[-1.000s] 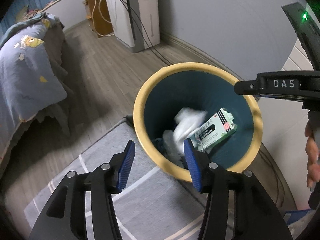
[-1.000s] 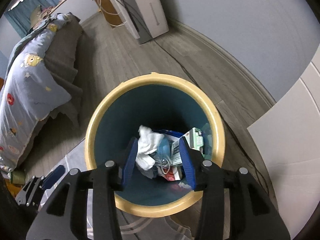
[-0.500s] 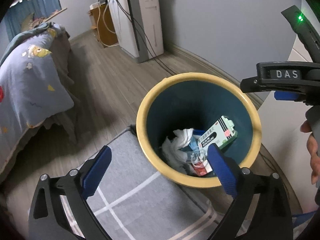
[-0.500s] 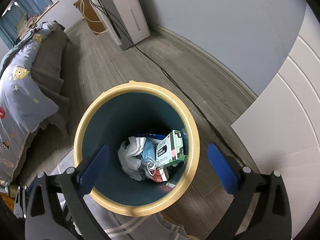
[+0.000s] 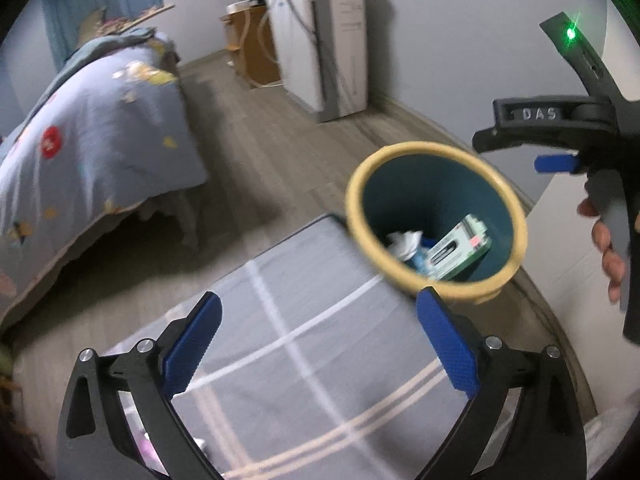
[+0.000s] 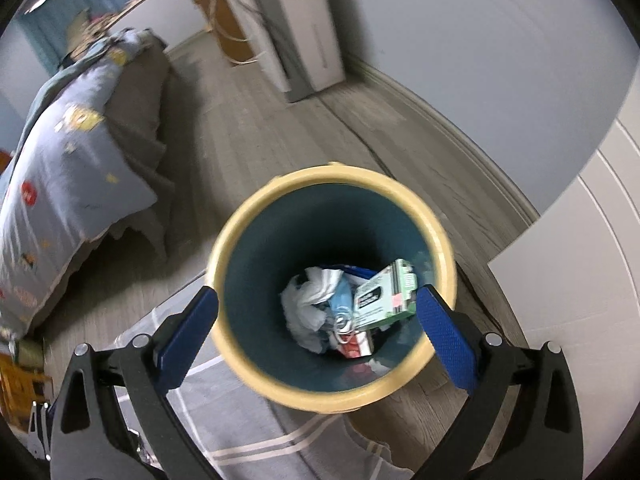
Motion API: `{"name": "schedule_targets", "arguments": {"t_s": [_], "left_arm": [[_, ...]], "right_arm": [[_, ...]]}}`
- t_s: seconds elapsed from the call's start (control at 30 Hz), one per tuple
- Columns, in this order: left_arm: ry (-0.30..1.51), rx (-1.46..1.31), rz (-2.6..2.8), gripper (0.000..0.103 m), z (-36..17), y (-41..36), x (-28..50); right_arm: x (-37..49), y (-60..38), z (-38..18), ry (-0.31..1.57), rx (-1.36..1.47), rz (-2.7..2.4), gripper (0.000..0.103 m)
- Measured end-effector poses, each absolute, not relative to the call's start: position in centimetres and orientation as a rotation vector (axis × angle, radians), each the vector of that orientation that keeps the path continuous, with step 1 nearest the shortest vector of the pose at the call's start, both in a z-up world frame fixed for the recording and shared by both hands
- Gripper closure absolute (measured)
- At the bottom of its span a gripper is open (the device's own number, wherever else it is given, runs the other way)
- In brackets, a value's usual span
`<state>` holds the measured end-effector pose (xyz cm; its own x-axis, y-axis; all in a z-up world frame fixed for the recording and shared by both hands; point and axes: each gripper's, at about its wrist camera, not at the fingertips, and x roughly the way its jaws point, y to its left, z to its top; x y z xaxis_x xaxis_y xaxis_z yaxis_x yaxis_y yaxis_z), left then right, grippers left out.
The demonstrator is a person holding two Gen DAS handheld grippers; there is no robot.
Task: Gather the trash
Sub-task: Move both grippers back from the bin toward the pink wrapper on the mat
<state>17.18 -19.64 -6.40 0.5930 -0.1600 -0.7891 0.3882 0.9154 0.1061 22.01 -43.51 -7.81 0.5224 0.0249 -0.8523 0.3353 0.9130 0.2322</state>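
A round bin with a yellow rim (image 5: 516, 216) (image 6: 224, 252) and dark teal inside stands on the floor. Inside lie a green box (image 5: 460, 248) (image 6: 384, 296), crumpled white paper (image 5: 404, 240) (image 6: 308, 300) and other scraps. My left gripper (image 5: 318, 320) is open and empty, hanging over the grey rug to the left of the bin. My right gripper (image 6: 318, 316) is open and empty above the bin's mouth. In the left wrist view the right gripper's body (image 5: 560, 120) shows at the right, held by a hand (image 5: 608, 248).
A grey rug with pale stripes (image 5: 300, 344) (image 6: 240, 420) lies beside the bin. A bed with a blue patterned quilt (image 5: 80, 140) (image 6: 60, 152) stands at the left. A white appliance (image 5: 332, 52) (image 6: 296, 20) with cables is against the far wall. White panels (image 6: 580, 280) are at the right.
Both grippers opened wide and released trash into the bin. Both rose and backed off; the left swung left over the rug, so the bin sits further right in its view.
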Motion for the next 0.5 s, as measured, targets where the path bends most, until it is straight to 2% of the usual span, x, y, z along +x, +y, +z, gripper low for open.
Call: {"name": "schedule_targets", "arguments": {"t_s": [0.27,0.5], "left_arm": [[0.852,0.257,-0.220,0.006,-3.5,-11.6,13.9],[0.859,0.197,-0.086,0.005,-3.6,-3.9,11.3]], "right_arm": [[21.5,-36.0,-5.8,0.978,0.251,-0.062,0.006],[20.9,-28.3,-7.2,1.043,0.073,0.053,0.006]]}}
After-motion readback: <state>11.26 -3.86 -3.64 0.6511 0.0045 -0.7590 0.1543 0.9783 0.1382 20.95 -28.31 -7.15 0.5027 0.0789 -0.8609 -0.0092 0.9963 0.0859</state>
